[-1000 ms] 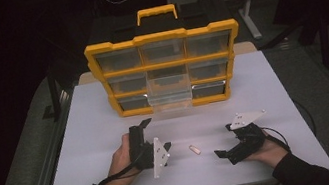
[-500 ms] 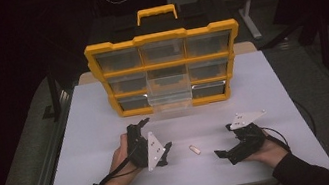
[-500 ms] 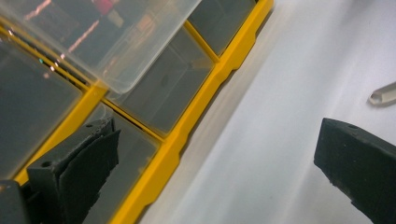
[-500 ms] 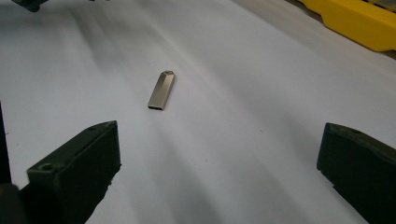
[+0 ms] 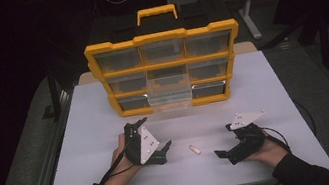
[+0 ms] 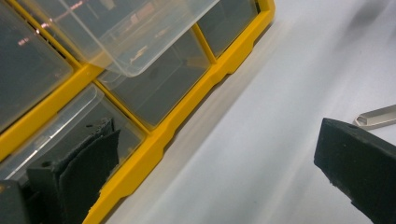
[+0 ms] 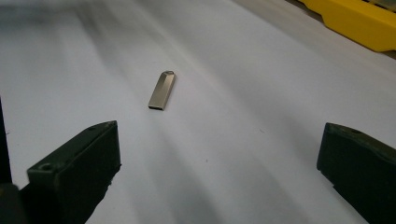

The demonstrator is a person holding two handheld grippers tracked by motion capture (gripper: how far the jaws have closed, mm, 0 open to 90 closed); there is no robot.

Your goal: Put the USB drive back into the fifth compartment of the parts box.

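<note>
Lying flat on the white table [image 5: 277, 83], a small metal USB stick [image 5: 193, 150] sits between the two grippers, touching neither. The left gripper [image 5: 160, 152] has its jaws spread wide and empty, as does the right gripper [image 5: 224, 155]. Behind them stands a yellow drawer organiser [image 5: 165, 69] with one clear drawer [image 5: 168, 88] pulled out
</note>
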